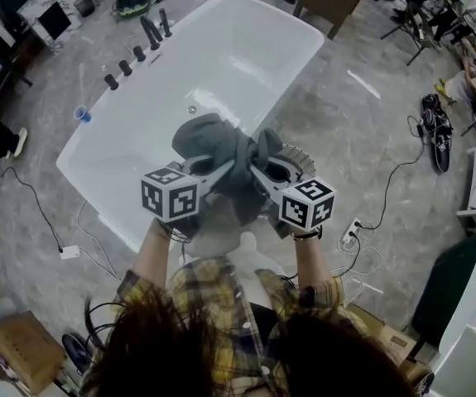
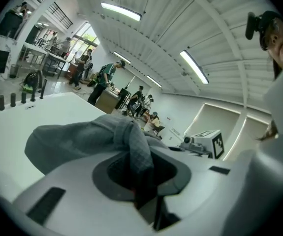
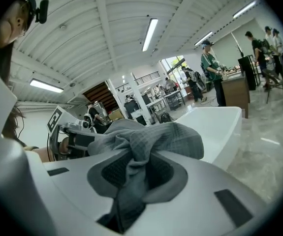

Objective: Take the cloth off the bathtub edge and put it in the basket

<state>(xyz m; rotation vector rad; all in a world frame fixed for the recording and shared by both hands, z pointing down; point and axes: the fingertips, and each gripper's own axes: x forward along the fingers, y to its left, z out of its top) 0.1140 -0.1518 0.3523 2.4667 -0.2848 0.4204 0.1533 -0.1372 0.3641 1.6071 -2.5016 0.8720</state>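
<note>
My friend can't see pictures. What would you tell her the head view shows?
The left gripper and the right gripper both clamp one bunched grey cloth, holding it over the near end of a white bathtub. Seen from above, the person's arms and plaid shirt fill the bottom, with grey stone floor around the tub.

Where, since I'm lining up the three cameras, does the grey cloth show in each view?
Head view: cloth at centre, bunched over the near end of the bathtub.
Left gripper view: centre-left, running into the jaws.
Right gripper view: centre, pinched in the jaws.
Shared landmark: the white bathtub.
</note>
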